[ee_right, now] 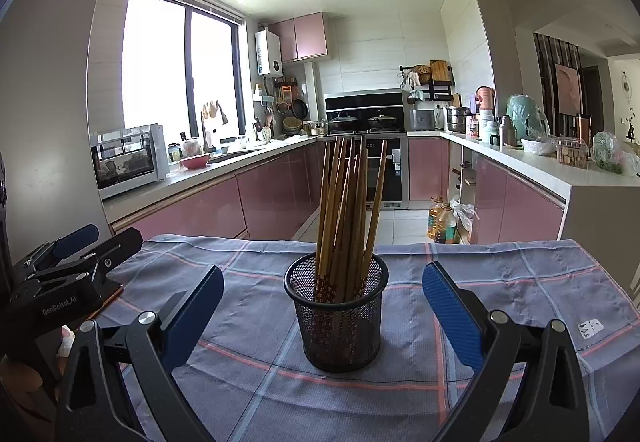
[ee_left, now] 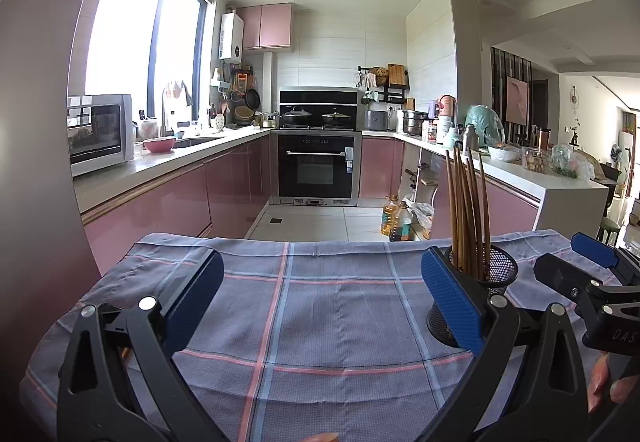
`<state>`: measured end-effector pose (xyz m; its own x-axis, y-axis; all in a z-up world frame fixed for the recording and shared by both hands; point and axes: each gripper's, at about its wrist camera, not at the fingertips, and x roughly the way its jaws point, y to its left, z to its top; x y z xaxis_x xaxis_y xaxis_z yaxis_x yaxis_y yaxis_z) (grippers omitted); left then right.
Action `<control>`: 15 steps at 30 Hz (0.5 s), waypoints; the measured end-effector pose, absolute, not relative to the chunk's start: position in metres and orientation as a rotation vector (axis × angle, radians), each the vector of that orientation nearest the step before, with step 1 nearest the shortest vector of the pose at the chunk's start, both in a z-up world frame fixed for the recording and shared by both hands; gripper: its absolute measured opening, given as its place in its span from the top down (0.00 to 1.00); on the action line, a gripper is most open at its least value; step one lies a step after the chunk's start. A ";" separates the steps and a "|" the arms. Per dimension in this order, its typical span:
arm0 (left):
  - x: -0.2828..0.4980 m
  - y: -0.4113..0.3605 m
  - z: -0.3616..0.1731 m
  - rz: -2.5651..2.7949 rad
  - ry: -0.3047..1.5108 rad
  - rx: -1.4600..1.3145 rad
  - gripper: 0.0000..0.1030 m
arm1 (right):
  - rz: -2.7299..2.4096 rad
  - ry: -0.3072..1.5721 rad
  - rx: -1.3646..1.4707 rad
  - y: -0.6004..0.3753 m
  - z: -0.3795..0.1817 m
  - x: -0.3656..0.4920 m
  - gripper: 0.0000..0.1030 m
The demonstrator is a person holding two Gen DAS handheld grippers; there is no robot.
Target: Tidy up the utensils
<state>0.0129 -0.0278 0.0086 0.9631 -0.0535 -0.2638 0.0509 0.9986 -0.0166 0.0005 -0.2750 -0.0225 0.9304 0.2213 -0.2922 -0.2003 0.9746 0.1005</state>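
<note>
A black mesh holder [ee_right: 338, 316] stands upright on the checked cloth [ee_right: 256, 374], straight ahead of my right gripper [ee_right: 323, 296]. Several wooden chopsticks [ee_right: 347, 209] stand in it, fanned out. My right gripper is open and empty, its blue pads [ee_right: 452, 308] on either side of the holder, apart from it. In the left wrist view the holder [ee_left: 498, 274] with its chopsticks [ee_left: 466, 213] stands partly behind my right pad. My left gripper [ee_left: 320, 296] is open and empty over bare cloth [ee_left: 320, 314]. The right gripper [ee_left: 592, 270] shows at that view's right edge.
The table's far edge [ee_right: 280, 242] drops to the kitchen floor. Oil bottles [ee_right: 440, 219] and bags stand on the floor beyond it. Pink cabinets and counters run along both sides, an oven [ee_left: 316, 169] at the back. The left gripper [ee_right: 68, 274] shows at the right view's left edge.
</note>
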 end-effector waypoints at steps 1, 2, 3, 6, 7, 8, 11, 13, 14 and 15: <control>0.013 -0.028 0.009 -0.054 0.267 -0.011 0.05 | 0.216 0.307 0.070 -0.275 -0.023 0.000 0.07; 0.012 -0.028 0.008 -0.054 0.267 -0.010 0.05 | 0.215 0.307 0.069 -0.275 -0.023 0.000 0.07; 0.012 -0.028 0.008 -0.053 0.266 -0.009 0.05 | 0.215 0.307 0.069 -0.275 -0.023 0.000 0.07; 0.012 -0.028 0.008 -0.051 0.265 -0.010 0.05 | 0.215 0.307 0.068 -0.276 -0.023 0.000 0.06; 0.012 -0.028 0.008 -0.051 0.265 -0.009 0.05 | 0.216 0.306 0.069 -0.275 -0.022 0.000 0.06; 0.012 -0.028 0.008 -0.051 0.265 -0.010 0.05 | 0.217 0.306 0.069 -0.275 -0.022 0.001 0.06; 0.011 -0.027 0.008 -0.049 0.261 -0.011 0.05 | 0.215 0.302 0.068 -0.275 -0.022 0.000 0.06; 0.011 -0.027 0.008 -0.049 0.261 -0.010 0.05 | 0.215 0.301 0.069 -0.276 -0.022 0.000 0.06; 0.011 -0.027 0.008 -0.049 0.260 -0.010 0.05 | 0.215 0.301 0.070 -0.276 -0.022 0.000 0.06; 0.011 -0.027 0.008 -0.051 0.262 -0.011 0.05 | 0.214 0.301 0.069 -0.276 -0.022 0.000 0.06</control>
